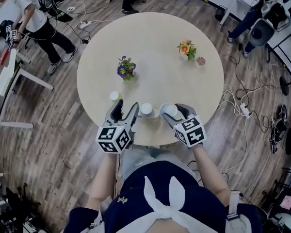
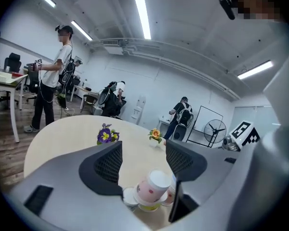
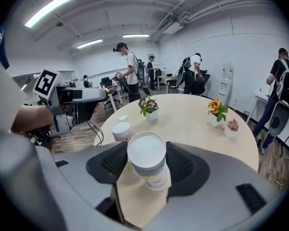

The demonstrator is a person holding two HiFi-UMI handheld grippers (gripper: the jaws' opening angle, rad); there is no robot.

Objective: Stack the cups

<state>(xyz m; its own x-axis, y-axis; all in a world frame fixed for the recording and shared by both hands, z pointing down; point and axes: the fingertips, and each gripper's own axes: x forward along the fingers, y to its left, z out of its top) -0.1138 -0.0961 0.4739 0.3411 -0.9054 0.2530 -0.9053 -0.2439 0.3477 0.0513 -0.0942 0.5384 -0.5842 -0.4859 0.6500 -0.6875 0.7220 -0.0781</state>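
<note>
On the round table [image 1: 150,42], near its front edge, an upturned pink cup [image 1: 146,109] with a white base stands between my two grippers. A small white cup [image 1: 115,95] sits to its left. My right gripper [image 1: 173,111] is shut on another upturned cup [image 3: 147,160], pink with a yellow band, and both pads are against its sides. My left gripper [image 1: 125,111] is open, with nothing between its fingers. In the left gripper view it [image 2: 143,153] hangs above the table, and the pink cup [image 2: 151,187] shows below its jaws.
A purple flower pot [image 1: 126,68] stands left of the table's middle. An orange flower pot [image 1: 186,49] and a small pink plant [image 1: 200,60] are at the far right. People, desks and floor cables [image 1: 242,108] surround the table.
</note>
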